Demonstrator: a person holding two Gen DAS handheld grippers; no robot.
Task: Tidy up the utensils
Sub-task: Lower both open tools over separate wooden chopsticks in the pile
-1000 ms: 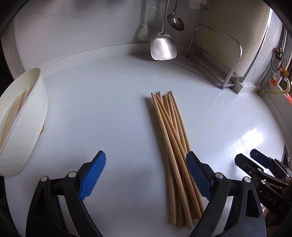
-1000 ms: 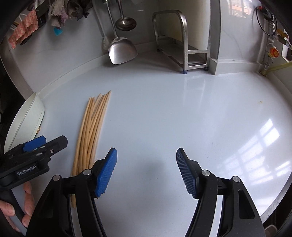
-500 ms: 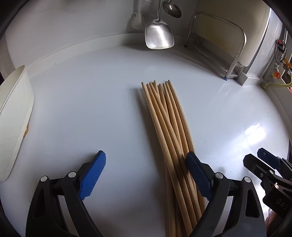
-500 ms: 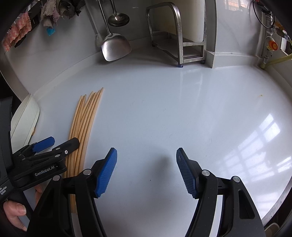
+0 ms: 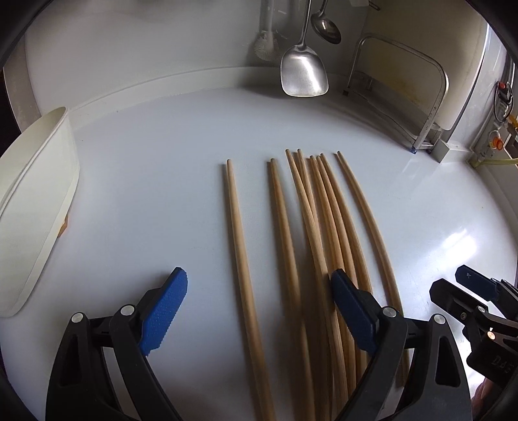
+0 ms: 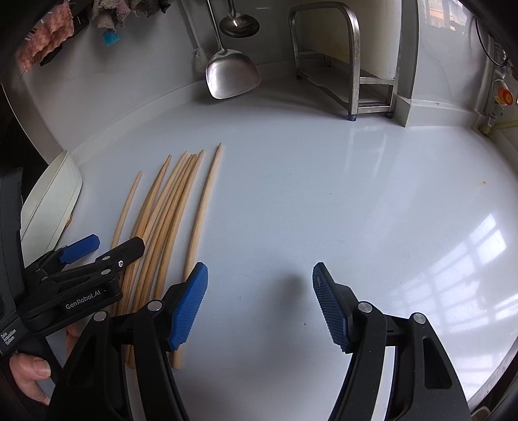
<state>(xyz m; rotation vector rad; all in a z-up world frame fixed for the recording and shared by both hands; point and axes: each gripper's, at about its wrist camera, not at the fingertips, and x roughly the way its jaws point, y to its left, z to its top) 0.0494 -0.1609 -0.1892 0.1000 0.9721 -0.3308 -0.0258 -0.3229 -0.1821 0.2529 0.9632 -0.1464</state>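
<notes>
Several long wooden chopsticks (image 5: 310,233) lie spread side by side on the white counter (image 5: 145,194), tips pointing away; they also show in the right wrist view (image 6: 168,220). One chopstick (image 5: 238,233) lies apart at the left of the group. My left gripper (image 5: 255,311) is open and low over their near ends, with two chopsticks between its blue pads (image 5: 165,307). A white oval holder (image 5: 35,207) lies on its side at far left. My right gripper (image 6: 259,304) is open and empty over bare counter, right of the chopsticks.
A steel spatula (image 5: 302,74), a ladle (image 5: 325,27) and a brush (image 5: 267,45) hang on the back wall. A steel rack (image 6: 349,58) stands at the back right. Cloths (image 6: 48,35) hang at upper left. The counter's front edge curves at the right (image 6: 498,372).
The chopsticks, bundled tightly before, now lie spread apart with one off to the left. The left gripper's view has shifted right, so two chopsticks sit between its jaws. Both grippers stay open.
</notes>
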